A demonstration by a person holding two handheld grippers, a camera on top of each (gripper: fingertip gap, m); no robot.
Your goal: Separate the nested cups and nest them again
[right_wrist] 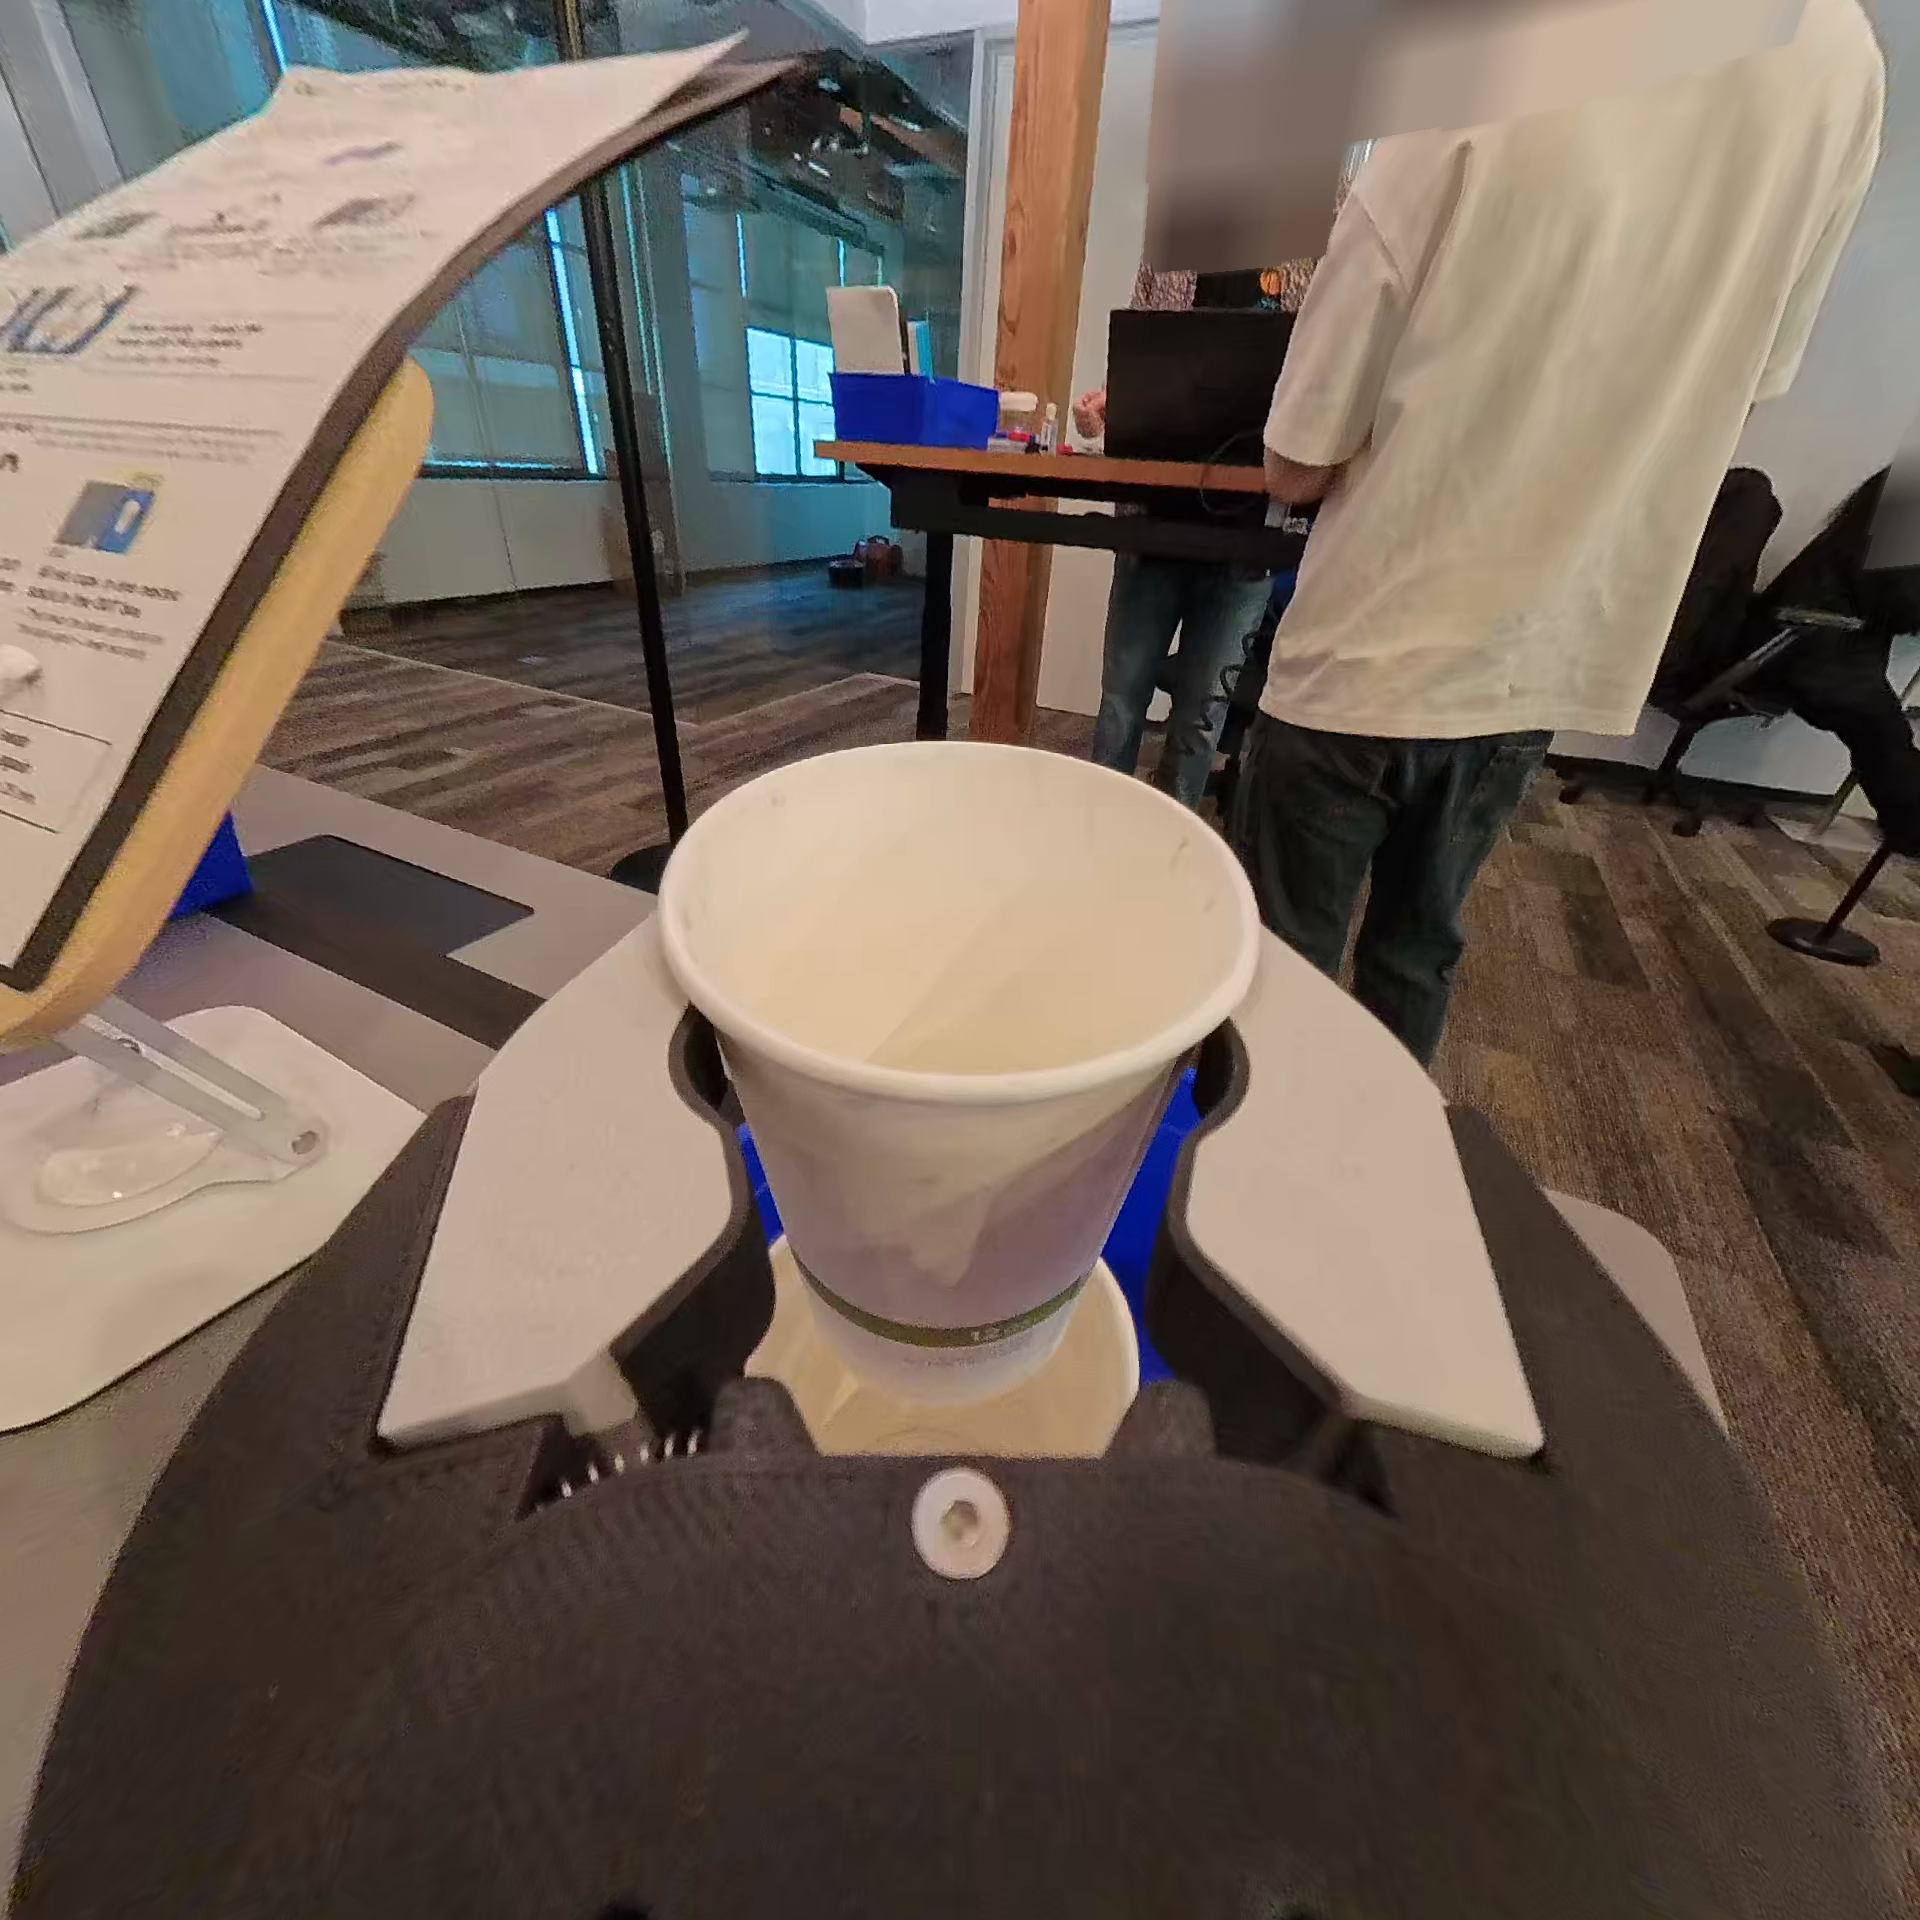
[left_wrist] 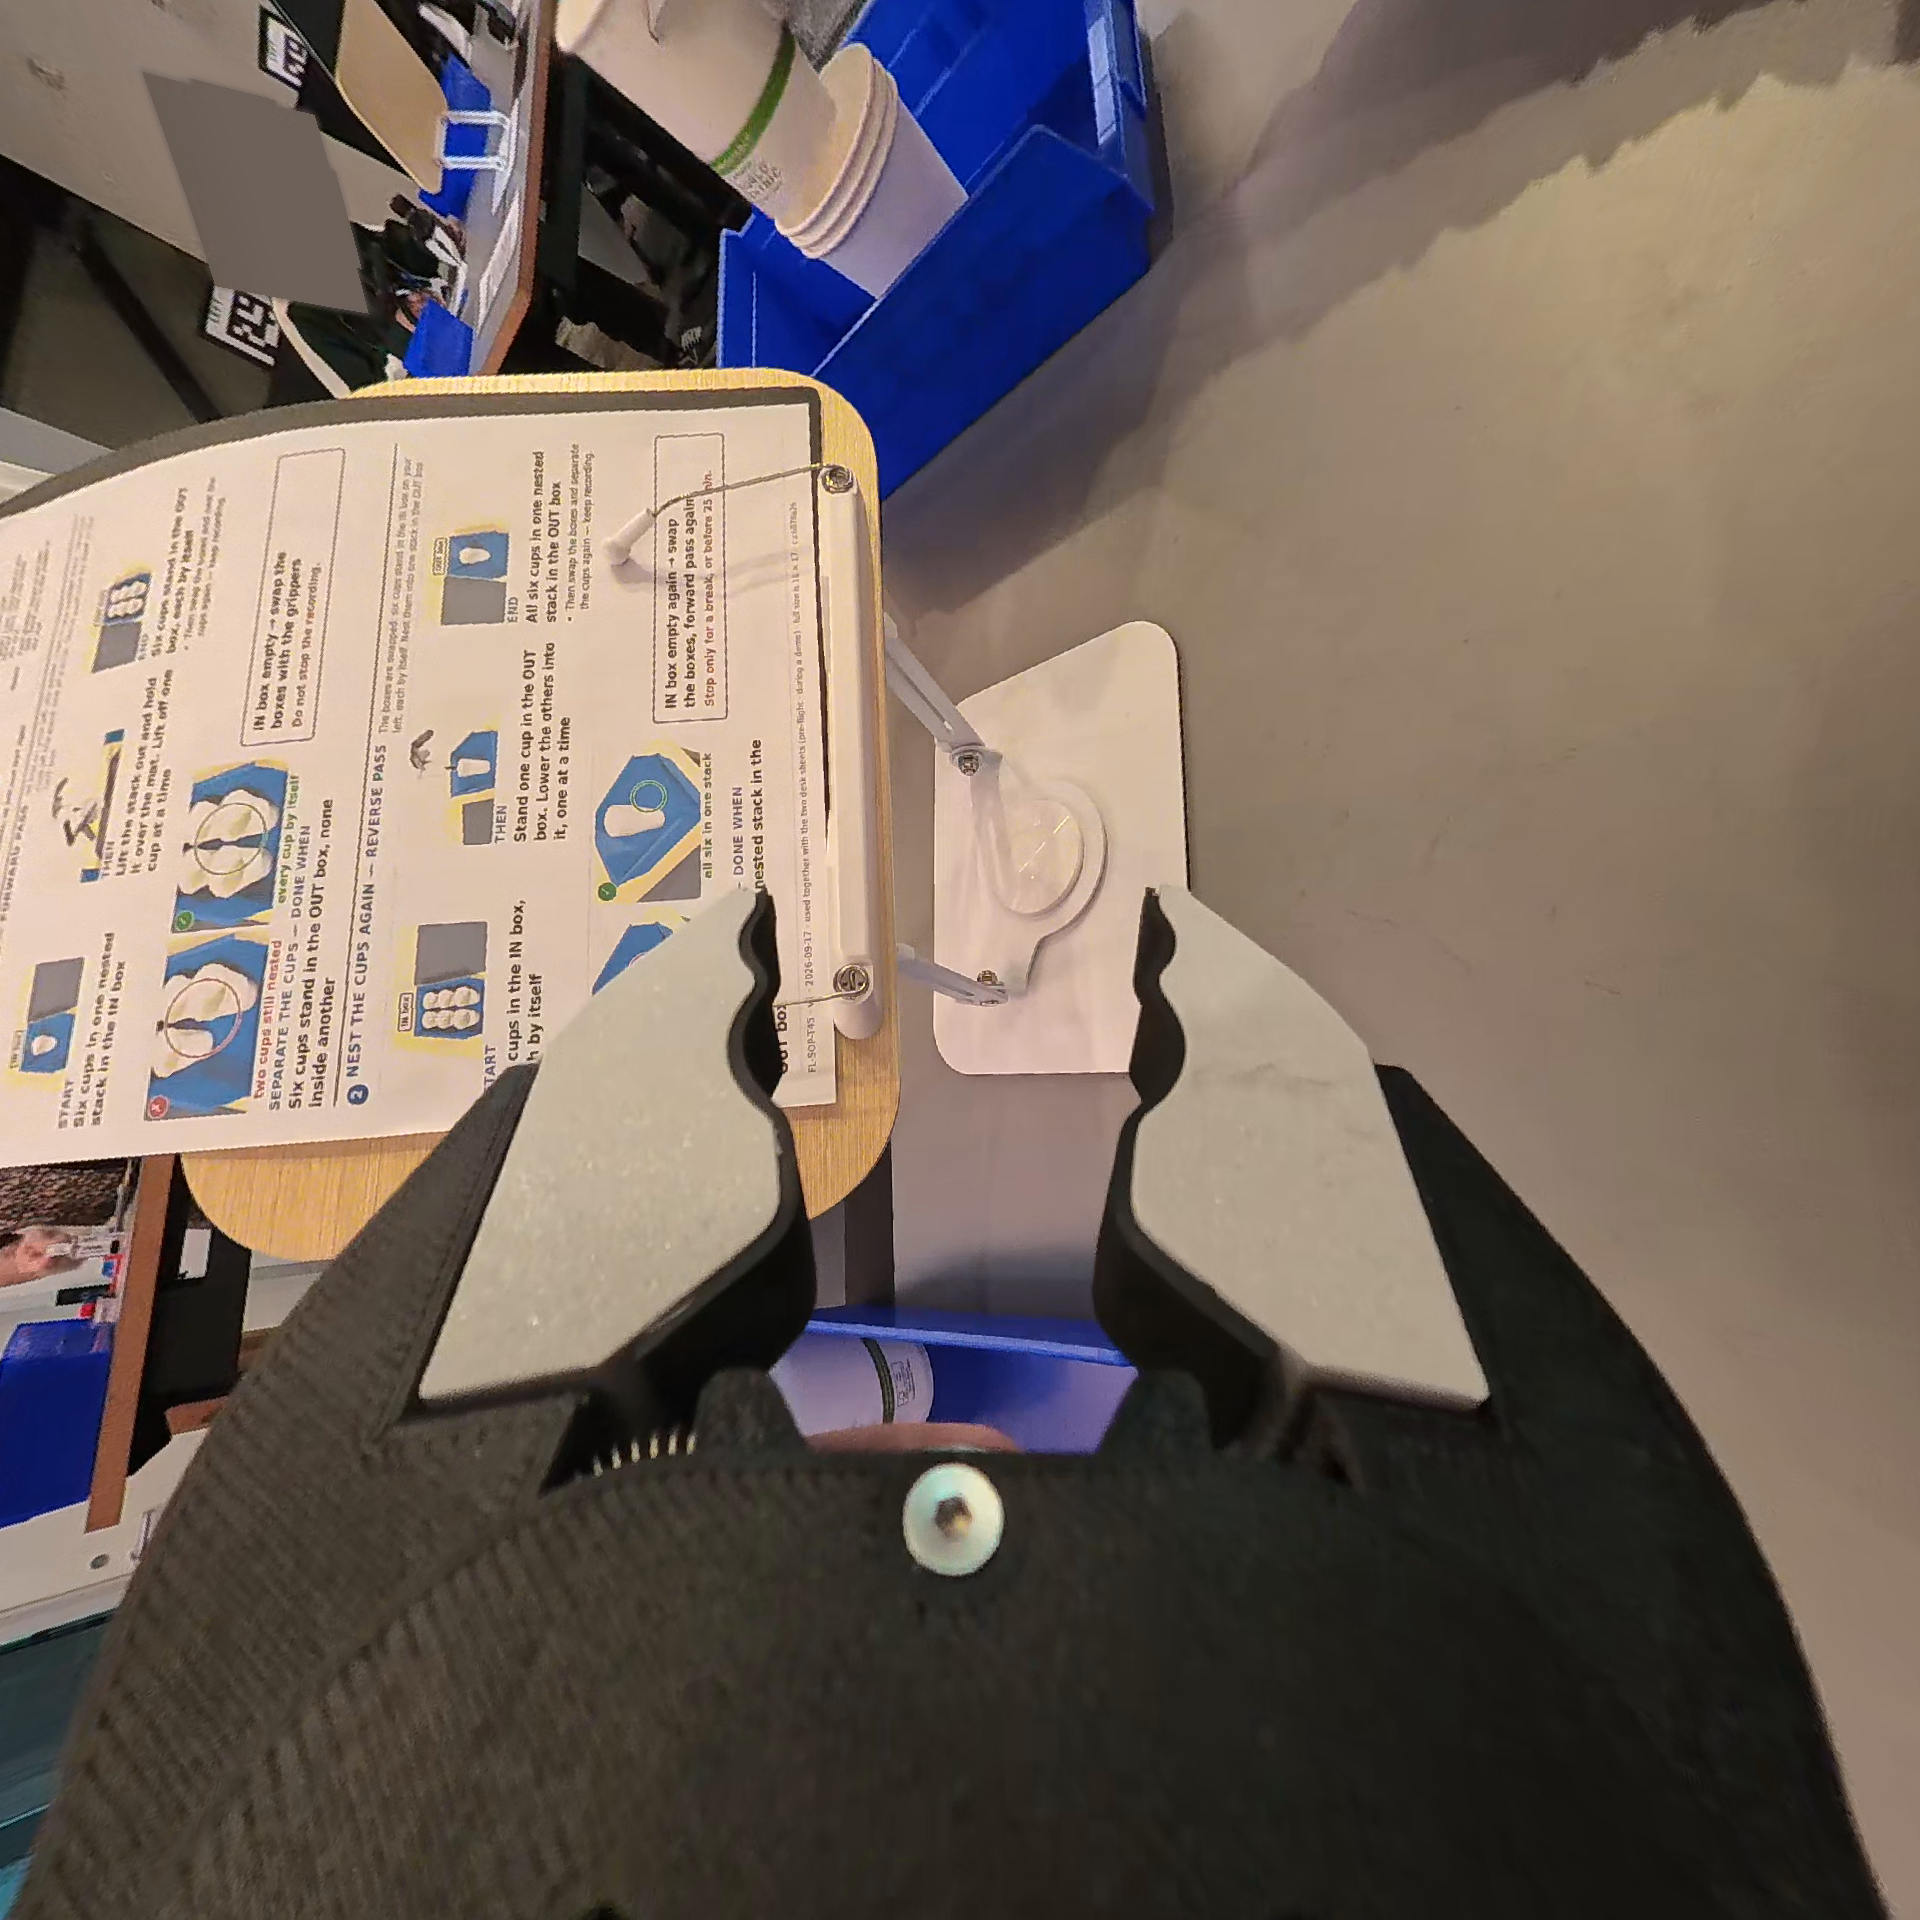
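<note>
My right gripper is shut on a white paper cup, gripping it just under the rim. The cup stands upright, and its green-banded bottom is just inside the mouth of another white cup below, in a blue bin. The left wrist view shows this cup at the top, partly inside a nested stack in the blue bin. My left gripper is open and empty above the grey table. Below it, a second blue bin holds a white cup.
An instruction sheet on a wooden stand with a white base stands in front of my left gripper; it also shows in the right wrist view. A dark mat lies on the table. People stand beyond the table. The left gripper's tips are roughly 50 cm from the right gripper's.
</note>
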